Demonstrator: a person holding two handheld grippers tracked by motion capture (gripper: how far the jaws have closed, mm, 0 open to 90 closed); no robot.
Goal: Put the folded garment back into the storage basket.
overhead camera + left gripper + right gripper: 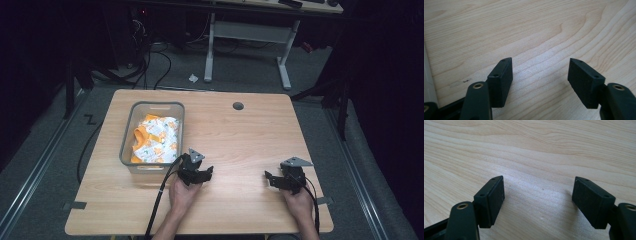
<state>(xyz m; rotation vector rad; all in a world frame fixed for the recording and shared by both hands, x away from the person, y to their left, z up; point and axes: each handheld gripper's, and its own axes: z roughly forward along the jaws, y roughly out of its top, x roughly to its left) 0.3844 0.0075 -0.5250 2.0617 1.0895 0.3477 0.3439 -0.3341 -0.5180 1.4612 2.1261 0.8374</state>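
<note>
Both hands low at the near edge; left gripper (201, 176) and right gripper (274, 181) gape, empty (over bare table (235, 140)); patterned cloth (156, 140) already lies in the basket (131, 120); probably finished.

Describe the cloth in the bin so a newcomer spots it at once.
On the wooden table, look at its left half for the grey plastic bin. The crumpled cloth lies inside it, white with an orange print, the one patterned thing there.

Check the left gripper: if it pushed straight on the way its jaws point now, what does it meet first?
Probably just the bare wooden table. The left gripper stands open with nothing between its jaws; the grey bin of patterned cloth sits off to its side, likely out of line.
</note>
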